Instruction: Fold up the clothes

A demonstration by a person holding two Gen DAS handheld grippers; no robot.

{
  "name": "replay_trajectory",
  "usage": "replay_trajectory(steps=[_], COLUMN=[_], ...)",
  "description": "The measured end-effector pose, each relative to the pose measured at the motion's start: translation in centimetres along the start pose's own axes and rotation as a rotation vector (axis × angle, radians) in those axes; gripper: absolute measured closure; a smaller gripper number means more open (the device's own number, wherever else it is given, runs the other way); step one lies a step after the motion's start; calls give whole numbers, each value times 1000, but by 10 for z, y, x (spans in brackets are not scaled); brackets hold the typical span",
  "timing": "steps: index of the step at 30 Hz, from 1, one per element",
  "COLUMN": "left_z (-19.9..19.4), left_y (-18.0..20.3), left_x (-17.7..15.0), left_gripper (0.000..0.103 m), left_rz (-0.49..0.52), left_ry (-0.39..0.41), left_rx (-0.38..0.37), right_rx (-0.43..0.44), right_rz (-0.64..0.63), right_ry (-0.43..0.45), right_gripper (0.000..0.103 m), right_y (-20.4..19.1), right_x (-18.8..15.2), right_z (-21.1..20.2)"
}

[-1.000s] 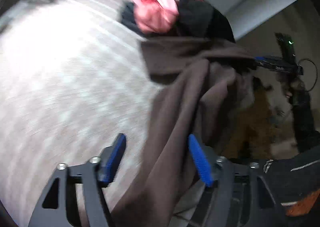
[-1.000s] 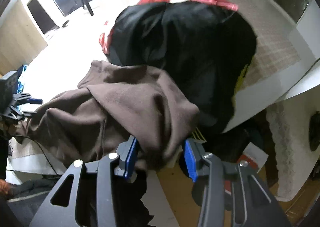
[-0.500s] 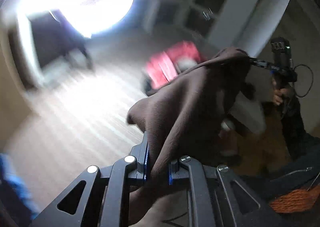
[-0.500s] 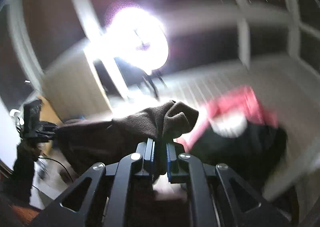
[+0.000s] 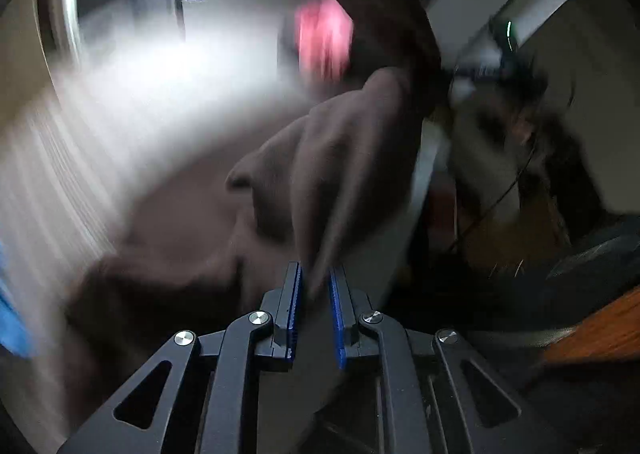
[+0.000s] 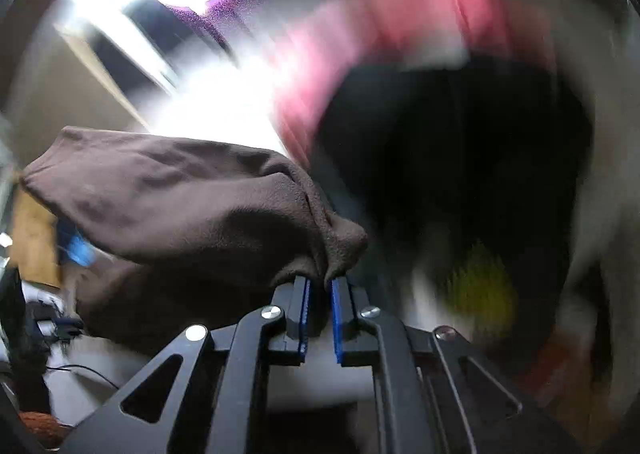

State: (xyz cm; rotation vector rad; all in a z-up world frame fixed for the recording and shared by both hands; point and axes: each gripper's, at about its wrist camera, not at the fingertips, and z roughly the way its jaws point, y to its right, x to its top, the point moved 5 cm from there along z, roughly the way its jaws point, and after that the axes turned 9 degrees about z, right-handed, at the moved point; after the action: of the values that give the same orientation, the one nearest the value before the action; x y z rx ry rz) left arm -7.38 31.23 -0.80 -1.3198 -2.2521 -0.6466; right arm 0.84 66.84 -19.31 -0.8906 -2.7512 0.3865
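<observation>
Brown garment held aloft between both grippers, off the bed, sagging in soft folds. Left gripper pinched narrow on a thin ridge of the cloth; right gripper likewise clamped on a bunched corner, a knob of fabric bulging just above the pads. Fleecy, matte, thick-looking: likely light, limp, not slippery, not fragile. No stiffness to count on, so any unsupported span will droop and crease. Best held at corners or along a hem or seam, both grips on the same edge and pulled apart to keep it taut. Red and black clothes heaped toward the bed's far edge, heavily blurred. Whether being spread out or already part-folded cannot be told from the hanging shape.
</observation>
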Motion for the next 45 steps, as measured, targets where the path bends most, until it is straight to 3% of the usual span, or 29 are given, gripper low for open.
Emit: replay_trajectory(steps=[2,4,6,7,10,12,16,21,26,28,30,31,33,35,37,39,41,42,44,45], left_z=[24,47,70,82,114,117,133,155,179,182,177,174,162,141,111,65,29,23,39,57], left_y=[-1,-1,-2,-2,-4,-9,-3,-1,-6,-7,-7,-6,-7,-9,-14,-22,-23,-24,-31,-36], left_x=[-19,-37,-56,-65,-92,-91,-93,-96,-101,-102,-102,-101,-98,-93,-83,-70,-71,-80,-111,-133], left_gripper=[94,94,91,84,80,80,80,73,69,72,87,96,97,99,99,99,98,98,98,98], left_rz=[-27,-55,-82,-96,-136,-141,-94,-68,-68,-81,-99,-112,-146,-191,-211,-204,-153,-141,-213,-264], left_ry=[-59,-118,-178,-207,-291,-273,-282,-344,-384,-375,-350,-337,-293,-226,-144,-42,22,17,-63,-142], left_rx=[-20,-40,-60,-70,-100,-118,-137,-152,-128,-128,-147,-159,-172,-186,-170,-105,-37,-8,-19,-34], right_rx=[1,-23,-47,-53,-60,-46,-28,85,-33,-38,-14,1,49,85,120,208,228,199,125,102], right_rz=[34,8,-30,-47,-172,-271,-452,-650,-803,-802,-793,-799,-813,-817,-809,-749,-725,-731,-743,-743], right_ry=[-53,-24,23,46,118,127,118,-62,-146,-184,-213,-225,-263,-255,-183,-150,-183,-211,-240,-227], right_gripper=[90,74,68,68,65,59,59,59,58,58,60,79,100,100,100,99,89,73,71,71], right_y=[17,18,11,6,-31,-61,-129,-194,-200,-194,-187,-184,-179,-179,-185,-192,-189,-183,-172,-172], right_x=[-14,-14,-5,-2,3,5,5,-33,-58,-61,-66,-71,-85,-92,-89,-82,-82,-85,-88,-86], right_z=[11,0,-17,-25,-38,-32,-1,46,86,94,90,85,73,57,31,6,4,12,26,29])
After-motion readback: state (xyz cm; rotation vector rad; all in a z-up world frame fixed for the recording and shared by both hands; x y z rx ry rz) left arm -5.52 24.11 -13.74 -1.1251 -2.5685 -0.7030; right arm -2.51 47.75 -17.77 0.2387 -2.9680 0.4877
